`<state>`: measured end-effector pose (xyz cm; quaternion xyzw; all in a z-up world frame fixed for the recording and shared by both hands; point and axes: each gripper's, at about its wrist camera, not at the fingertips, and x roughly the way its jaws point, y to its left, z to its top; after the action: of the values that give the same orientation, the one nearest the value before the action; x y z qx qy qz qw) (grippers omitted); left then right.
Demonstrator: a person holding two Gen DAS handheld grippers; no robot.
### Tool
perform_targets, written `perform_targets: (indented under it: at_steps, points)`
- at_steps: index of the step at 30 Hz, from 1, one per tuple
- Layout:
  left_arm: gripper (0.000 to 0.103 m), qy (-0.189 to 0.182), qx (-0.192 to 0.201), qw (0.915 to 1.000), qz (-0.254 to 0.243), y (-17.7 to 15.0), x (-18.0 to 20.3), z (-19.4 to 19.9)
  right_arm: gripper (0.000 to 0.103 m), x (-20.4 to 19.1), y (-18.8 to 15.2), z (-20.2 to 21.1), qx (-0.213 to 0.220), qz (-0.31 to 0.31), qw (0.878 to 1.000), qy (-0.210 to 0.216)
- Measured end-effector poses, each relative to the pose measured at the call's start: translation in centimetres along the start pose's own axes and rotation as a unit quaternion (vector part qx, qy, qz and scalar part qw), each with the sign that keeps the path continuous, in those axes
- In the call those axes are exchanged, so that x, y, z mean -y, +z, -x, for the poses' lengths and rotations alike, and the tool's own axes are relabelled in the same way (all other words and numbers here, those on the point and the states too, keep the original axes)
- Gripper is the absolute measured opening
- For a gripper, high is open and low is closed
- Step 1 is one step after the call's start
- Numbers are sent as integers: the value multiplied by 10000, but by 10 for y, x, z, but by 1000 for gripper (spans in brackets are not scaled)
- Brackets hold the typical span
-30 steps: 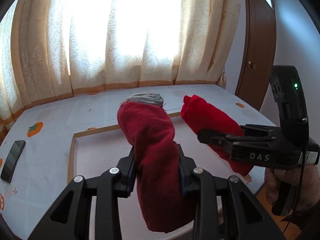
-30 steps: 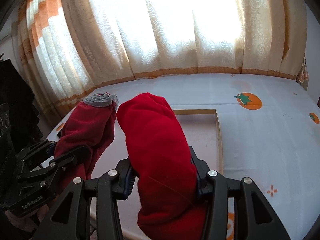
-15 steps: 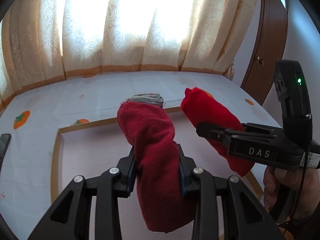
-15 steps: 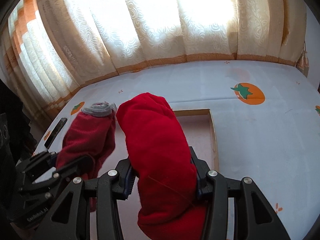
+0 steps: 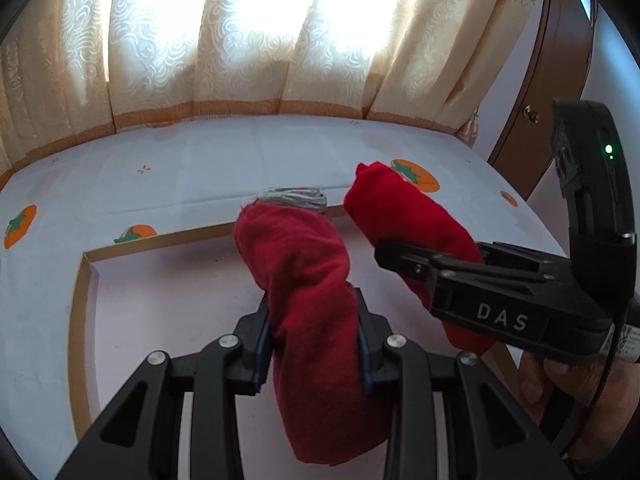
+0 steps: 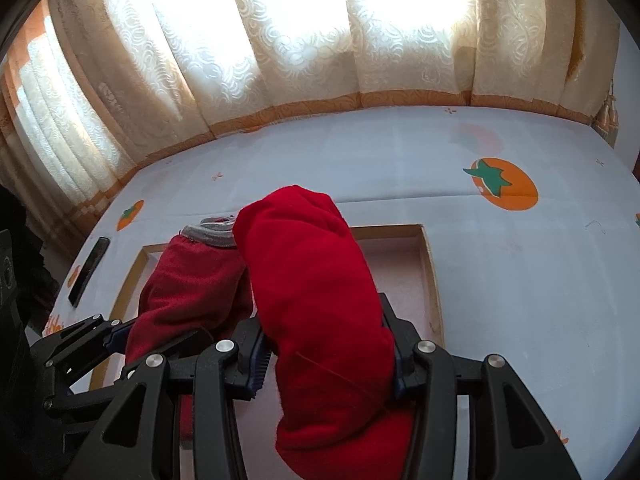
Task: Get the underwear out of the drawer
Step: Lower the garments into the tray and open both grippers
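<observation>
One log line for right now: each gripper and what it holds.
left gripper: shut on red underwear | right gripper: shut on same underwear | drawer: below, underwear lifted clear

Black claws, silver screws, "DAS" marking

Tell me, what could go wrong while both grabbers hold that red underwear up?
1. The left gripper and right gripper each pinch one end of the red underwear; pulling apart might stretch it or tug it loose.
2. The loose ends hang below the jaws over the drawer and could snag its rim.
</observation>
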<state>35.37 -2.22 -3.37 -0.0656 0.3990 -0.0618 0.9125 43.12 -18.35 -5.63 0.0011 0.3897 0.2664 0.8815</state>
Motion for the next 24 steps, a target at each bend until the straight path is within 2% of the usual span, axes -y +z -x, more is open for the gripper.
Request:
perform_targets:
  at_steps: [9,12,14,16,18,21,24]
  points:
    - [33,-6,-136,9999,-75,0,4,-17,51,10,-2,-10,-88,-106,9999,-10]
    - [36,-22,-172,9998,-84,3,5,-20,52,8,-1,-10,-72,-70,9999,-70]
    - [39,0,-163,9998,-118,4,8,-20,55,7,-2,-10,-81,-28,9999,-108]
    - [43,-25,-163,9997,-193,3,11,-18,68,7,-3,-9,-44,11,9998,-209]
    - [43,-9,-93,9997,-244,3,14,-15,77,9,-3,-4,68,8,9996,-279]
    - [45,-45,20,9995,-302,4,19,-5,77,9,-4,7,265,131,9985,-454]
    - [45,-33,113,9991,-405,4,22,5,77,11,-7,16,329,72,9987,-382]
